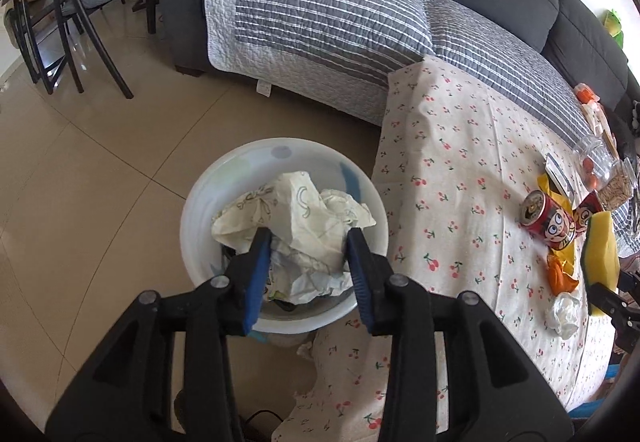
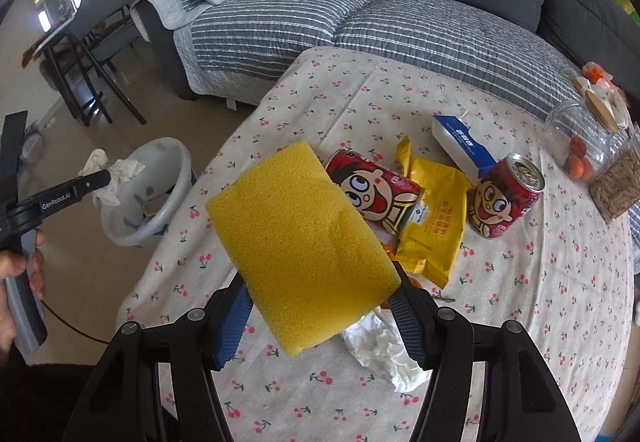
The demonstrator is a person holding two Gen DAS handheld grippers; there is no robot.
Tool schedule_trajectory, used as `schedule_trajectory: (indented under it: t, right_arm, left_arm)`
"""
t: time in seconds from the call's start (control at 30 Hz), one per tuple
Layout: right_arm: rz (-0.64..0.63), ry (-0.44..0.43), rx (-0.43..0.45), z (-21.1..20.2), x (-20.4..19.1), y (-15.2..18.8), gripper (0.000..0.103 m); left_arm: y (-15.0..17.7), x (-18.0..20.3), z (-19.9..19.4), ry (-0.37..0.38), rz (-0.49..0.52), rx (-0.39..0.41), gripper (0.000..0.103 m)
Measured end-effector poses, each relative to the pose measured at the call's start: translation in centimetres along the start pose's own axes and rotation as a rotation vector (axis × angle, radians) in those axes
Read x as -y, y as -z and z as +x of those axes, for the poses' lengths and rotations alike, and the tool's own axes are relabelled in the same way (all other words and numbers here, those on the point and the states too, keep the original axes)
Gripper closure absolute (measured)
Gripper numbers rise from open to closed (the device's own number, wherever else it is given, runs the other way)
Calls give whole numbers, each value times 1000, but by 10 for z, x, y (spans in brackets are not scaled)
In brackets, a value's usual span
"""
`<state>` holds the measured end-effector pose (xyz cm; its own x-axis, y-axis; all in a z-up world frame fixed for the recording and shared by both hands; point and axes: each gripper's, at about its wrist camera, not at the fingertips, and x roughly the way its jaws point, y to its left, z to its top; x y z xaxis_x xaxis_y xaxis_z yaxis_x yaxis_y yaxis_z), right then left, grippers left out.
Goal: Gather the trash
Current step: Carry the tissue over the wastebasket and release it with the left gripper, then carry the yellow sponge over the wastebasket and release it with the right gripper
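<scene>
Left gripper (image 1: pixel 308 238) clamps crumpled paper (image 1: pixel 296 217) directly over bin (image 1: pixel 200 201). Right gripper (image 2: pixel 320 306) grips yellow sponge (image 2: pixel 300 242); tissue wad (image 2: pixel 384 354) just below-right, right hand nearer.

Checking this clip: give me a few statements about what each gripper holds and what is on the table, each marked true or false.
1. The right gripper holds a yellow sponge. True.
2. The left gripper holds crumpled paper over the white bin. True.
3. Both red cans stand upright. False: one can lies on its side, the other can is tilted.
4. The bin sits on the table. False: it is on the floor beside it.
5. A crumpled tissue lies on the table. True.
</scene>
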<state>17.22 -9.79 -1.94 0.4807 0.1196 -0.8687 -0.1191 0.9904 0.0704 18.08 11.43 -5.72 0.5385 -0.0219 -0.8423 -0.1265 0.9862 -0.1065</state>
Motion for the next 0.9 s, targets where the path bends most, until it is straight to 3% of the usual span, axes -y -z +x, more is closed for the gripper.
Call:
schedule_trajectory:
  t: [0.07, 0.1, 0.17, 0.33, 0.4, 0.9]
  right_arm:
    - [0, -7, 0, 2, -4, -1, 38]
    - [0, -9, 0, 3, -6, -2, 38]
    - [1, -13, 1, 4, -9, -3, 37]
    - [3, -27, -1, 9, -19, -7, 37]
    - [0, -35, -1, 12, -25, -10, 37]
    - [-42, -174, -25, 67, -112, -40, 37]
  left_arm:
    - [1, -3, 3, -15, -9, -8, 53]
    - [1, -3, 4, -25, -4, -18, 40]
    - [2, -1, 6, -58, 8, -39, 27]
    - [6, -4, 0, -84, 26, -45, 17]
    - [9, -8, -2, -101, 29, -57, 7]
    - [28, -50, -28, -201, 111, -22, 1]
